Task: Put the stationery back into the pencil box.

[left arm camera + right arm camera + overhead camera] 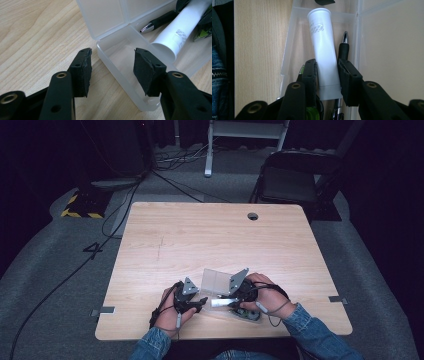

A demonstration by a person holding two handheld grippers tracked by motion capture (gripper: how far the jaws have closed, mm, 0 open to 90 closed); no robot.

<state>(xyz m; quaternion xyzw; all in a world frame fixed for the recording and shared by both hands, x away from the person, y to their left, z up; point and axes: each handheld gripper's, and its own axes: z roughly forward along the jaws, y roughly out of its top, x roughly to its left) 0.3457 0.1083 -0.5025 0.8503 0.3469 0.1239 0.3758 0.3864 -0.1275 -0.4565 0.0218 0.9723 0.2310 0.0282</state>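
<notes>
Overhead, two close views; shared box (120,47)

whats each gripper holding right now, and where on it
Right gripper: the white tube, gripped near its crimped end. Left gripper: its jaws straddle the clear box wall, apparently not pressing it.

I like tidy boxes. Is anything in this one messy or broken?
Nothing looks broken or spilled. The white tube lies in the open clear box beside a black pen, and the right gripper has the tube between its fingers.
</notes>
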